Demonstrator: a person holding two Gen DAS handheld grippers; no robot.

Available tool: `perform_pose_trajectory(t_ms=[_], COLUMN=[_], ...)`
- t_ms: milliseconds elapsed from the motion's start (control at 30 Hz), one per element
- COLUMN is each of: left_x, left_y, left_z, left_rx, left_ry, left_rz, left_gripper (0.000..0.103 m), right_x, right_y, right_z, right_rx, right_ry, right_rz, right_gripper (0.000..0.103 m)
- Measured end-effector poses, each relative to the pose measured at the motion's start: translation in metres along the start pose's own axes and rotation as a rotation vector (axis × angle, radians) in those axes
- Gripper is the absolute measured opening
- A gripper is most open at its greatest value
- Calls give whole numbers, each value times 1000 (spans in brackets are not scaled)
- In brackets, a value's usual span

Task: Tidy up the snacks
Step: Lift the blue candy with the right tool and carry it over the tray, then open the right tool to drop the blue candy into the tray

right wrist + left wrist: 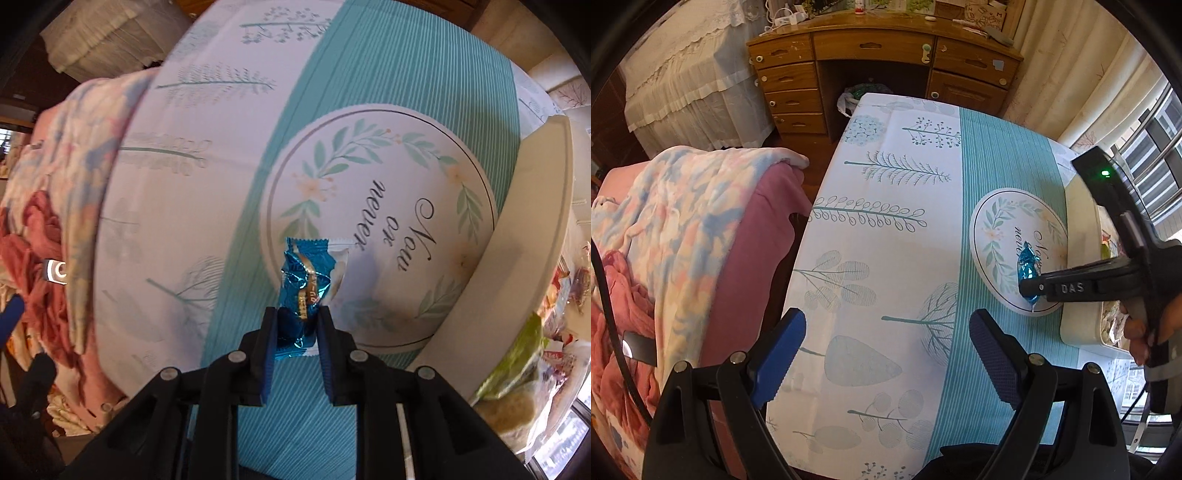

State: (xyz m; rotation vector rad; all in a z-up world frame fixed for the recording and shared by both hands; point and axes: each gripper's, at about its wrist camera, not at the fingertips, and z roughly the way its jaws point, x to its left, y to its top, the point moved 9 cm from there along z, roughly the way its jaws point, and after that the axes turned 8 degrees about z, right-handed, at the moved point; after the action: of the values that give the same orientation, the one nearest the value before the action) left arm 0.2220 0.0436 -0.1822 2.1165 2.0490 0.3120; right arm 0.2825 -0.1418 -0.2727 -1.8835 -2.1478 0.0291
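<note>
**Blue candy gripped above the round plate**

Right gripper [295,332] is seen clamped on a blue foil-wrapped candy [304,284], the two blue pads pressed against the lower half of the wrapper while the crimped top end sticks out past the fingertips. The gripper is pointed steeply downward, and the candy is held over the near rim of a round plate [406,166] printed with a leaf wreath and the words "Now or never". In the left wrist view the same gripper [1028,286] is shown reaching in from the right, its black fingers nearly level across the picture, with a hand [1145,332] wrapped around the handle below.

A cream-coloured tray [517,277] is found just beside the plate on the right, and a heap of wrapped snacks [535,350] lies past its rim.

Left gripper [886,354] is held with its jaws spread wide and nothing between them, pointed down at the leaf-patterned tablecloth [886,240], well apart from the plate. A pastel blanket [683,221] is draped left of the table, and a wooden desk [879,66] stands beyond it.
</note>
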Motion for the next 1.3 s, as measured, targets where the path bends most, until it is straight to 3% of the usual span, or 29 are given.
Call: perform_pose_trajectory(t_ms=[200,400,633,967,1300], left_x=[-15,-41,-88,-164,-202], left_y=[-2,-6,3,17,18], left_z=[-19,-32,-48,-55,-71], left_rx=[-23,-34,-81,-124,-172], left_ry=[35,42,28,-19,-51], left_rz=[-33,-60,-39,43,92], left_gripper=[89,89,89,89,89], right_x=[1,-9,-52,-131,-197], right_y=[-29,-48,-58,-71,-74], right_z=[-36,-76,-116,-139,-137], right_rx=[-24,-90,-182,-258,-303], right_ry=[173,270,358,361,315], right_rz=[-21,-28,9,136,274], right_gripper=[21,21,21,21,24])
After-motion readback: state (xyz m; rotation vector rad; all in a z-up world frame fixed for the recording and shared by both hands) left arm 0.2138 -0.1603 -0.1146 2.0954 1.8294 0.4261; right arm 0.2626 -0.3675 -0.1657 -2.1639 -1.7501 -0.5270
